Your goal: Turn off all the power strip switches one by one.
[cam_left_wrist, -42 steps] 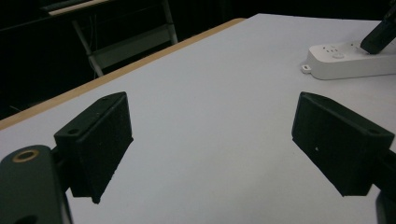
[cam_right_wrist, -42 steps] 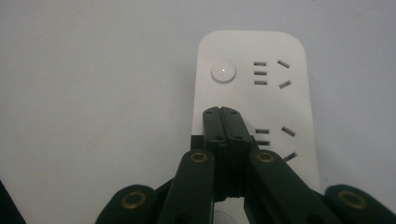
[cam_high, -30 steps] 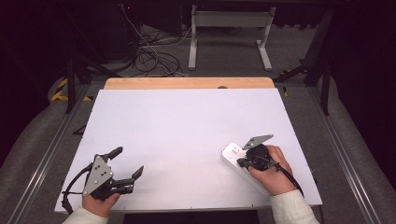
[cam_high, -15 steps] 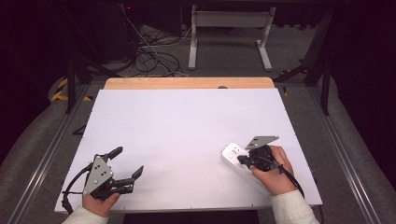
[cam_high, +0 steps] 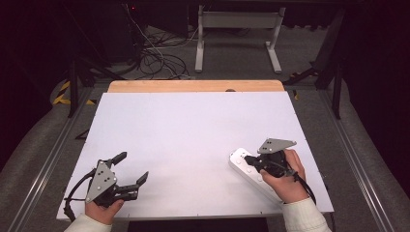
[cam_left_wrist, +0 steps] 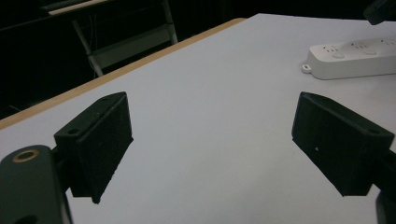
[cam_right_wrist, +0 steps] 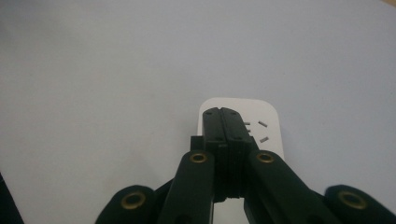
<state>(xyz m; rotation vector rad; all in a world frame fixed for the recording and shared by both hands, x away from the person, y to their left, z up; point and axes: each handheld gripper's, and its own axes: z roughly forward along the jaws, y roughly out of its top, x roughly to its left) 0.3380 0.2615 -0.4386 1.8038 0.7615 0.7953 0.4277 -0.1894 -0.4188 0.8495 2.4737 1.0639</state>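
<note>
A white power strip (cam_high: pixel 239 162) lies flat on the white table (cam_high: pixel 193 130) at the front right, slanting toward the near edge. My right gripper (cam_high: pixel 248 159) is shut, jaws pressed together with nothing between them. Its tips sit over the strip's far end. In the right gripper view the closed tips (cam_right_wrist: pixel 222 113) cover part of the power strip (cam_right_wrist: pixel 267 117) beside a socket; whether they touch it I cannot tell. My left gripper (cam_high: pixel 133 166) rests at the front left, open and empty. Between its wide jaws the left gripper (cam_left_wrist: pixel 210 135) frames bare table, with the power strip (cam_left_wrist: pixel 355 58) farther off.
A wooden strip (cam_high: pixel 193 86) runs along the table's far edge. Beyond it, on the dark floor, are tangled cables (cam_high: pixel 154 58) and a metal stand (cam_high: pixel 237 29). Grey rails flank the table on both sides.
The right hand and its gripper have shifted slightly to the right over the power strip. The left gripper has stayed put.
</note>
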